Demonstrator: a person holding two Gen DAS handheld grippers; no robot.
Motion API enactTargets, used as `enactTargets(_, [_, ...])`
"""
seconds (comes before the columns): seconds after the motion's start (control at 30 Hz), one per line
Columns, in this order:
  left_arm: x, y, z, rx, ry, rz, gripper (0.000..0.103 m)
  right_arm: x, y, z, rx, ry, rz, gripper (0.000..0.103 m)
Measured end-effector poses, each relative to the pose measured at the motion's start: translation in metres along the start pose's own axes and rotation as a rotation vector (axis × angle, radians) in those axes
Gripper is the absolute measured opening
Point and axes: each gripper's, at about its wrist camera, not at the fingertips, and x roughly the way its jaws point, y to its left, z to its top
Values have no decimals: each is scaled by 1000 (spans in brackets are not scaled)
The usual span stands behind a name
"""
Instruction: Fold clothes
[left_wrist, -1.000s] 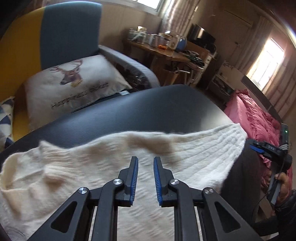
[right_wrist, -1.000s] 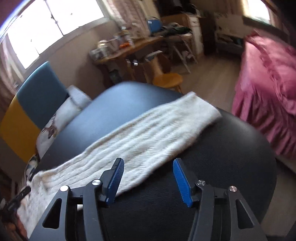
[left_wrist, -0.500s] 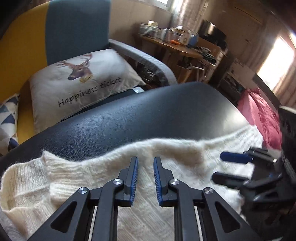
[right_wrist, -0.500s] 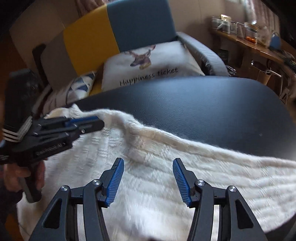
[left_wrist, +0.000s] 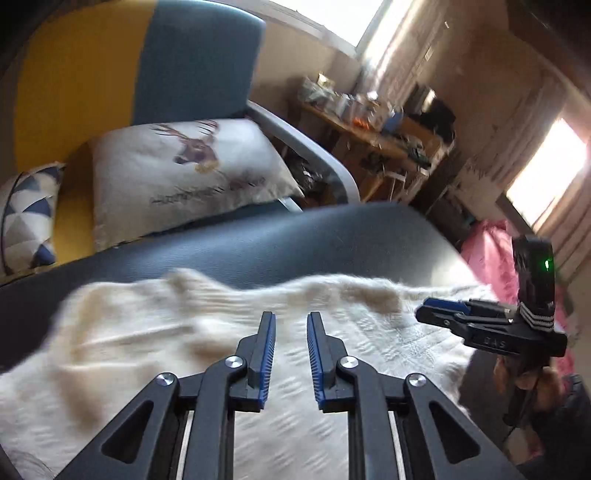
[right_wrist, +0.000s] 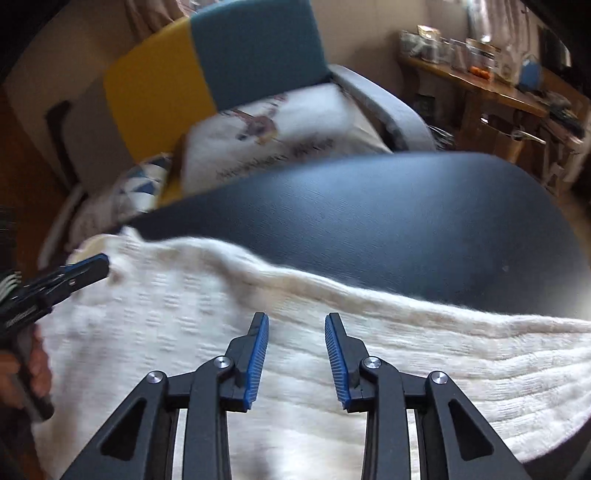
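A cream knitted garment (left_wrist: 155, 332) lies spread along the near side of a round black table (left_wrist: 295, 240); it also shows in the right wrist view (right_wrist: 424, 354). My left gripper (left_wrist: 291, 317) hovers just above the knit, jaws a narrow gap apart, holding nothing. My right gripper (right_wrist: 296, 319) is open over the garment's middle and empty. Each gripper shows in the other's view: the right one (left_wrist: 443, 310) at the right, the left one (right_wrist: 88, 267) at the left, over the garment's end.
A blue and yellow armchair (left_wrist: 192, 66) with a deer cushion (left_wrist: 184, 173) stands behind the table (right_wrist: 406, 214). A wooden desk (right_wrist: 480, 88) with jars is at the back right. A pink bed (left_wrist: 487, 251) is at the right.
The right gripper's jaws have narrowed from wide open. Both grippers shifted a little over the garment, and the right gripper drew closer in the left view. The left jaws kept their gap.
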Motion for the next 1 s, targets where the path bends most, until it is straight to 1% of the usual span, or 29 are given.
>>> enactTargets(0.07, [-6,20,10,-35,18,-3,19,1,26,4,-44,8,67,52])
enactTargets(0.1, [-9,30,15,-51,27,-3,19,4,40,4,-72,18,85,52])
enactTargets(0.2, [-2,50,25,-102,67,-49,21,22,75,5,-137,60,124,52])
enactTargets(0.27, [9,60,29,-122,103,-78,24,37,89,3,-171,96,95,52])
enactTargets(0.37, [24,67,30,-148,147,-135,27,55,90,-3,-166,140,91,53])
enactTargets(0.47, [38,73,32,-173,191,-194,29,58,85,-6,-149,132,110,53])
enactTargets(0.57, [51,73,29,-169,236,-176,29,58,80,-8,-137,126,127,53])
enactTargets(0.63, [51,68,29,-159,214,-199,23,58,80,-9,-143,119,128,54])
enactTargets(0.67, [51,65,30,-154,202,-212,6,58,80,-10,-148,114,126,54])
enactTargets(0.7, [49,59,32,-138,175,-219,0,59,81,-11,-154,109,122,54])
enactTargets(0.8, [41,40,42,-82,86,-238,2,61,87,-15,-187,95,98,54])
enactTargets(0.9, [59,39,49,-67,94,-110,1,61,91,-17,-205,88,76,54])
enactTargets(0.97, [75,43,46,-62,133,-20,1,61,93,-18,-208,85,70,54])
enactTargets(1.0, [80,42,43,-57,148,0,1,61,93,-18,-211,85,68,54])
